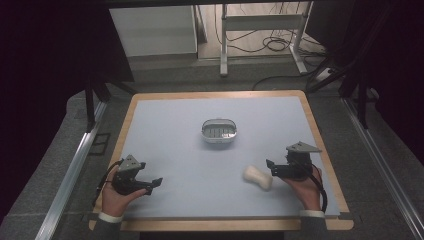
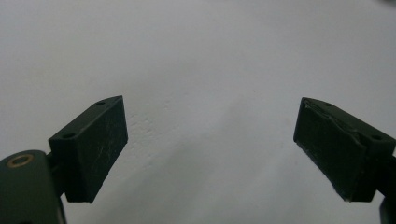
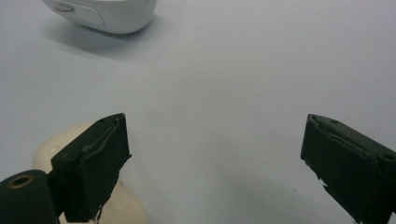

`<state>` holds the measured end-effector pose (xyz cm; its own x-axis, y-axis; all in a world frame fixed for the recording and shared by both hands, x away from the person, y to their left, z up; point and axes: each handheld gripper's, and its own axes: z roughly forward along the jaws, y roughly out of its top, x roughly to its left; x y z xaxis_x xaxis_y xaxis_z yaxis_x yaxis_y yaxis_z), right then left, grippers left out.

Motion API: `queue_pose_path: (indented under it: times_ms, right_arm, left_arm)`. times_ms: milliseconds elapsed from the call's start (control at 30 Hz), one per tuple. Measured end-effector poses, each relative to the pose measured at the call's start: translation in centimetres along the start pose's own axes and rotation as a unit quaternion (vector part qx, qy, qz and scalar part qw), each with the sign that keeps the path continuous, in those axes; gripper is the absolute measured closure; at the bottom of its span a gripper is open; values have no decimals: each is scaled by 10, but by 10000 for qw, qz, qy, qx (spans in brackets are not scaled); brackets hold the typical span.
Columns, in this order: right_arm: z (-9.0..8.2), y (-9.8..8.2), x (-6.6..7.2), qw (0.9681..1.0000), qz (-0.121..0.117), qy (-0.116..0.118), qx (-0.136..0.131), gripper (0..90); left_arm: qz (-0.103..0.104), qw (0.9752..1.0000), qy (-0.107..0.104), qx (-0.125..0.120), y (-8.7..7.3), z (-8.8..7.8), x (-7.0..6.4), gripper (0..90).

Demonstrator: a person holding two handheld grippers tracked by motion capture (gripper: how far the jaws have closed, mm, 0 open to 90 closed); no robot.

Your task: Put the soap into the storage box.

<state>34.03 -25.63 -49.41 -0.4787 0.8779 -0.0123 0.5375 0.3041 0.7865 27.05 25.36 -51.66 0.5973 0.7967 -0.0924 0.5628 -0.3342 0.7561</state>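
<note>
Cream-coloured and soft-looking, a small bone-shaped lump [image 1: 258, 177] lies on the pale blue surface [image 1: 190, 150], near the front right. My right gripper [image 1: 270, 167] sits just beside it, its fingers pointing left toward it. In the right gripper view those fingers [image 3: 95, 165] stand wide apart with nothing between them; the cream lump [image 3: 51, 149] lies outside the left-hand finger, partly hidden behind it, and I cannot tell whether the two touch.

My left gripper [image 1: 155, 184] rests at the front left of the surface, well apart from the lump. In the left gripper view its fingers [image 2: 93, 147] are also spread wide, with bare surface between them.

Near the middle of the surface stands a small white oval container [image 1: 219, 131] with a ridged grey inside. It is apart from both grippers and beyond the lump. The right gripper view shows its rounded white wall [image 3: 116, 14] at the top left.
</note>
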Motion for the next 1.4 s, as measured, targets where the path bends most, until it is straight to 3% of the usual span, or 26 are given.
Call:
queue_pose_path:
  times_ms: [100,267,600,833,1000,1400]
  right_arm:
    - [1,-1,-1,10000,-43,-12,43,74]
    - [3,-2,1,9996,-156,209,127,69]
    - [2,-5,-2,9994,-164,217,195,73]
    - [5,-6,0,9992,-178,97,331,73]
    - [2,-5,-1,9996,-95,11,257,76]
    - [-7,-2,-2,9988,-246,131,395,105]
  left_arm:
    - [10,10000,-6,11,0,0,0,103]
    - [10,10000,-2,13,0,0,1,102]
    - [24,10000,13,32,0,1,1,102]
    - [-10,10000,14,3,0,0,1,102]
    - [-50,10000,36,44,0,-1,0,97]
    - [-118,9999,-6,14,-1,-7,-2,82]
